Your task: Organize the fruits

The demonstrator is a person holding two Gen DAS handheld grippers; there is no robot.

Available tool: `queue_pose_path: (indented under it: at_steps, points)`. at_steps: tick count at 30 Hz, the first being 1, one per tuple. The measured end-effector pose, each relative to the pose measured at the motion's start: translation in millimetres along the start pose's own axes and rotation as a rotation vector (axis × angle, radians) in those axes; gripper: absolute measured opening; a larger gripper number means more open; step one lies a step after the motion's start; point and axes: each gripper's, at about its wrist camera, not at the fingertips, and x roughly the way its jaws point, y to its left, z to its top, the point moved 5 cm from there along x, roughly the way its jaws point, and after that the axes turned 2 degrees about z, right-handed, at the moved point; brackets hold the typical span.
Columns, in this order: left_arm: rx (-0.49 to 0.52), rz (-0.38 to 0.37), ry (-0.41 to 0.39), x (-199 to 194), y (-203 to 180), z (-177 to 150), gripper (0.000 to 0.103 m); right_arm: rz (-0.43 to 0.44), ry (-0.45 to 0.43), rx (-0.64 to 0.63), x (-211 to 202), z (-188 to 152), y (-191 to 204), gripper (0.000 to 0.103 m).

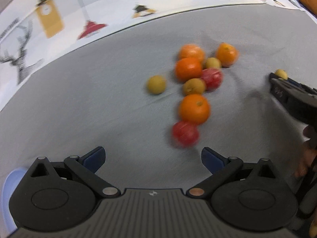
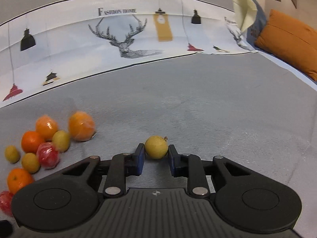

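A small yellow fruit (image 2: 156, 147) sits pinched between the blue pads of the right gripper (image 2: 155, 156), out on a bare stretch of grey cloth (image 2: 198, 103) well apart from the heap it appears to have been drawn from. That heap (image 1: 195, 83) lies to the gripper's left: four oranges, two red fruits in glossy wrap, and three more small yellow fruits, one of them (image 1: 156, 84) resting a little clear of the others.

The left gripper (image 1: 152, 158) is spread wide with nothing between its fingers, pointing toward the heap, the nearest red fruit (image 1: 185, 133) just ahead of its right finger. From that side the right gripper (image 1: 278, 80) shows at the edge of frame, the yellow fruit (image 1: 281, 73) at its tip.

Whether the held fruit touches the cloth cannot be told. Only the pad tips meet it, near its widest part, so a round, smooth skin could squirt forward if the squeeze tightens or the tool tilts. The cloth looks soft and unbounded here; a released fruit might roll. The left gripper's view is motion-blurred, and a hurried reach could knock the red fruit into the orange (image 1: 194, 109) touching it and scatter the cluster.
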Motion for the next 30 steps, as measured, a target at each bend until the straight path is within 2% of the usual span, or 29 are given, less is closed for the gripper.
queue_pose_path:
  at_steps: [3, 6, 7, 8, 9, 10, 11, 16, 20, 24, 26, 30]
  points:
    - [0.013, -0.001, 0.032, 12.1, -7.1, 8.3, 0.103, -0.008, 0.001, -0.009, 0.8, -1.1, 2.4, 0.026]
    - [-0.043, -0.021, 0.036, 13.3, -3.6, 13.9, 0.102, -0.009, 0.000, -0.013, 0.8, -0.8, 4.0, 0.026]
    - [-0.060, -0.047, 0.034, 11.6, -2.4, 16.5, 0.095, -0.010, 0.000, -0.015, 1.3, -1.0, 5.4, 0.026]
    - [-0.064, -0.070, 0.031, 10.4, -1.3, 18.6, 0.077, -0.011, -0.001, -0.016, 1.7, -1.6, 4.6, 0.026]
    - [-0.062, -0.088, 0.039, 10.7, -0.7, 20.7, 0.063, -0.011, -0.002, -0.017, 2.2, -1.8, 4.7, 0.026]
    - [-0.058, -0.109, 0.062, 12.8, -0.6, 21.8, 0.037, -0.012, -0.003, -0.020, 2.8, -2.0, 4.9, 0.026]
    - [-0.070, -0.112, 0.073, 13.9, 1.5, 22.0, 0.031, -0.012, -0.004, -0.020, 2.1, -1.3, 5.2, 0.026]
    - [-0.113, -0.061, 0.074, 5.9, 14.0, 15.8, 0.031, -0.013, -0.010, -0.014, -0.6, -0.9, 4.5, 0.026]
    - [-0.136, -0.043, 0.069, -24.5, 29.3, 1.5, 0.031, -0.036, -0.072, 0.008, -12.6, 4.5, -2.4, 0.026]
    - [-0.145, 0.023, 0.082, -60.7, 55.5, -24.2, 0.032, -0.051, -0.116, -0.004, -35.0, 11.4, -5.6, 0.026]
    - [-0.157, 0.035, 0.086, -78.9, 71.7, -41.9, 0.032, -0.034, -0.104, 0.004, -52.2, 15.1, -4.4, 0.026]
    - [-0.191, 0.059, 0.091, -115.9, 104.7, -82.3, 0.032, 0.070, -0.133, 0.010, -109.6, 20.2, 10.5, 0.026]
